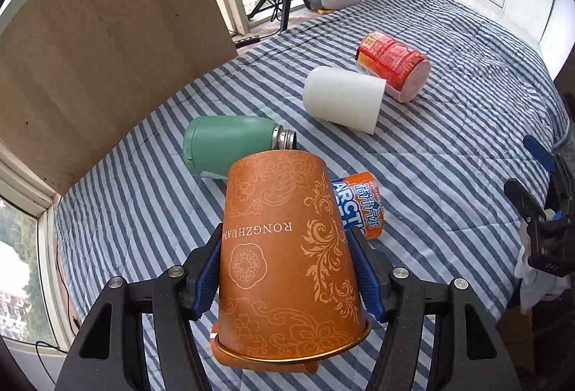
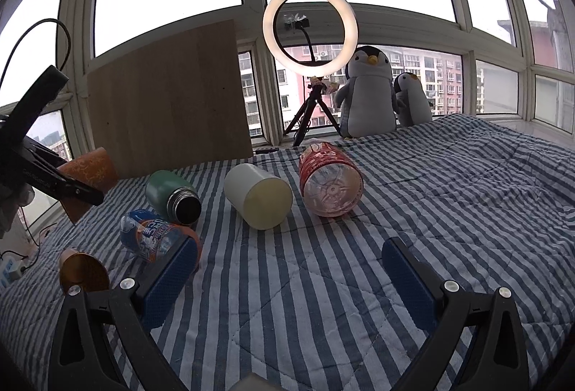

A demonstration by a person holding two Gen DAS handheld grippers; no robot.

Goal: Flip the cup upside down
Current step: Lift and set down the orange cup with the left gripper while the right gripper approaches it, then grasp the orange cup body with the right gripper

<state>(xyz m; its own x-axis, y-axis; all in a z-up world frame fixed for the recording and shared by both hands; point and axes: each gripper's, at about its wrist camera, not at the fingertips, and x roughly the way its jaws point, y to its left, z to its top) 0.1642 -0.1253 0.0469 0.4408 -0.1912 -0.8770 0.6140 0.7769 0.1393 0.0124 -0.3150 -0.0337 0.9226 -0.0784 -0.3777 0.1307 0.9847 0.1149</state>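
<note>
My left gripper (image 1: 287, 268) is shut on an orange paper cup (image 1: 287, 254) with a floral print. The cup is upside down, its gold rim low over the striped bedspread (image 1: 449, 146) and its base pointing away. In the right wrist view the cup (image 2: 91, 171) shows at the far left, held above the bed. A second orange cup (image 2: 81, 270) with a gold inside lies on the bed under it; part of that cup (image 1: 266, 360) shows below the held rim. My right gripper (image 2: 291, 268) is open and empty over the bed; it also shows at the right edge of the left wrist view (image 1: 539, 211).
On the bed lie a green flask (image 1: 230, 146), a white cup (image 1: 345, 100), a red-labelled bottle (image 1: 395, 64) and an orange and blue bottle (image 1: 363, 204). A wooden board (image 1: 107, 42), a ring light on a tripod (image 2: 311, 28) and two plush penguins (image 2: 366, 92) stand by the windows.
</note>
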